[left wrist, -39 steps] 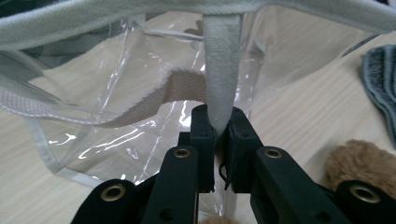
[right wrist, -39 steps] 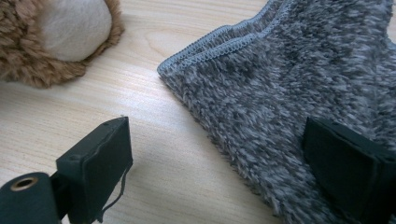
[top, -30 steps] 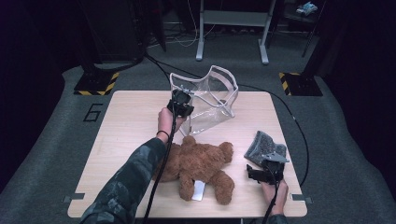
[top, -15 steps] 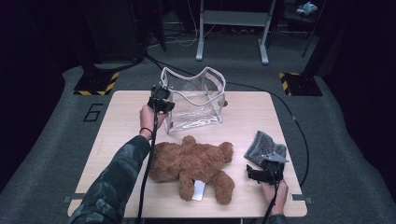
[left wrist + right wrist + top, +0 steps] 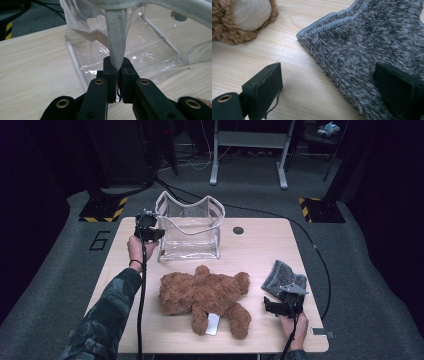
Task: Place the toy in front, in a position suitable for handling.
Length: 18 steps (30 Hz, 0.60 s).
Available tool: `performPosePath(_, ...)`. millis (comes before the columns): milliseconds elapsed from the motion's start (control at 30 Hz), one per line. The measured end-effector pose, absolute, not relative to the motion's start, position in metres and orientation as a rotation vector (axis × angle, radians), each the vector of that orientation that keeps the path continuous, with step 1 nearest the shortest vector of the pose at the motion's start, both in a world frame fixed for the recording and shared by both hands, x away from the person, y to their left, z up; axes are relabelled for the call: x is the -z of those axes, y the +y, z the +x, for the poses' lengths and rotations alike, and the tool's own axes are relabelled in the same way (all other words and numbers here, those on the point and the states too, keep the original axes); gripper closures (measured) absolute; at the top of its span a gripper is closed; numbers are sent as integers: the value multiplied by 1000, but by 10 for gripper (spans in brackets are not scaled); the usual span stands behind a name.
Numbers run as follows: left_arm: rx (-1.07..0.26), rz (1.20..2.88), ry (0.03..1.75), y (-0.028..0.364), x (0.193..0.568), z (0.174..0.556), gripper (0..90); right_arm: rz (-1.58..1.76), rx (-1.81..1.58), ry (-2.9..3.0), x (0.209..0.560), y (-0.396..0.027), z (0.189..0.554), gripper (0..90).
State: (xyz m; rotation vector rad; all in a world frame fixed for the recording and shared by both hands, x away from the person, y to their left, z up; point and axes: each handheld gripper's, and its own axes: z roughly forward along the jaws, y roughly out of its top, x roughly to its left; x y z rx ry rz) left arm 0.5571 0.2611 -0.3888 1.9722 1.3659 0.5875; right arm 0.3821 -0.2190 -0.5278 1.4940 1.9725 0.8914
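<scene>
A clear plastic bag [image 5: 190, 232] with white webbing trim stands upright at the back middle of the table, its mouth open. My left gripper [image 5: 148, 229] is at the bag's left edge, shut on the white webbing strap [image 5: 115, 42], which runs up from between its jaws. A brown teddy bear [image 5: 205, 295] lies flat in front of the bag, a white tag by its leg. My right gripper [image 5: 280, 306] rests low at the front right, open, one jaw over the grey fuzzy cloth [image 5: 367, 47] and the other over bare wood.
The wooden table [image 5: 250, 245] has a round hole [image 5: 238, 230] at the back. Cables trail from both grippers across the table and floor. Black stands with yellow-striped feet [image 5: 102, 210] flank the table's far corners. The bear's paw [image 5: 244, 17] lies near the right gripper.
My left gripper has moved left with the bag's strap in it, and the bag has swung from leaning to standing upright and shifted left. The right gripper has stayed put.
</scene>
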Motion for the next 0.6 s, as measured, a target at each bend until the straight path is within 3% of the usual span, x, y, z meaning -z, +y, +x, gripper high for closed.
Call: performPosePath(600, -630, 1833, 1486, 318, 394, 545, 849, 1493, -886, 1977, 528, -220, 382, 82)
